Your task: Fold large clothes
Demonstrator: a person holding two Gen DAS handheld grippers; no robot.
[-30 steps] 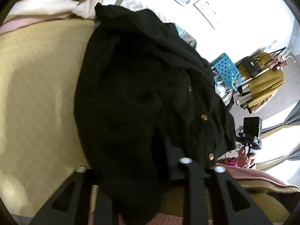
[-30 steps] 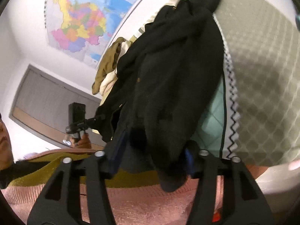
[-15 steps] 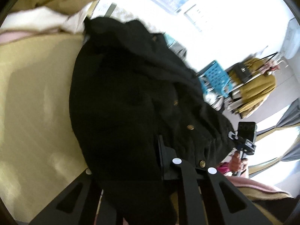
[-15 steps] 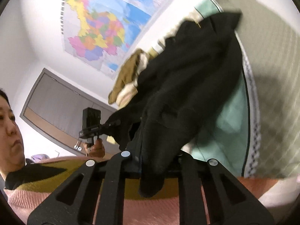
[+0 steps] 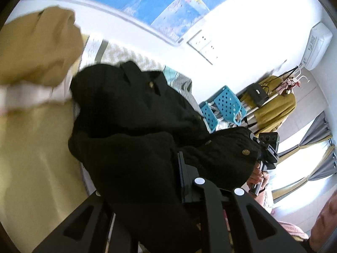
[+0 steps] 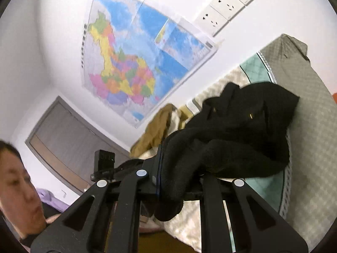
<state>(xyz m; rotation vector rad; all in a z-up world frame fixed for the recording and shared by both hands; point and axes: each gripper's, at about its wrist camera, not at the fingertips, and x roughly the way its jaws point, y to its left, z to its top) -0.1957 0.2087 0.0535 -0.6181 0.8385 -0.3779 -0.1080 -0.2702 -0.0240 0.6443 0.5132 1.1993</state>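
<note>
A black jacket with brass buttons [image 5: 134, 130] hangs bunched between my two grippers, lifted off the bed. My left gripper [image 5: 147, 181] is shut on one bottom edge of the jacket; the cloth covers its left finger. In the right wrist view the same black jacket [image 6: 238, 135] drapes from my right gripper [image 6: 179, 177], which is shut on the other edge. The jacket's far part still rests on the quilted bed cover [image 6: 311, 139]. The right gripper also shows in the left wrist view [image 5: 267, 147], held by a hand.
A pile of tan and white clothes [image 5: 35, 59] lies on the bed [image 5: 31, 147] to the left. Blue plastic baskets [image 5: 227, 103] and a clothes rack with a mustard garment [image 5: 276, 107] stand by the wall. A map [image 6: 134, 63] hangs above the bed.
Both grippers have risen and tilted up, pulling the jacket's lower edge off the bed and bunching it; the views now show more wall and map.
</note>
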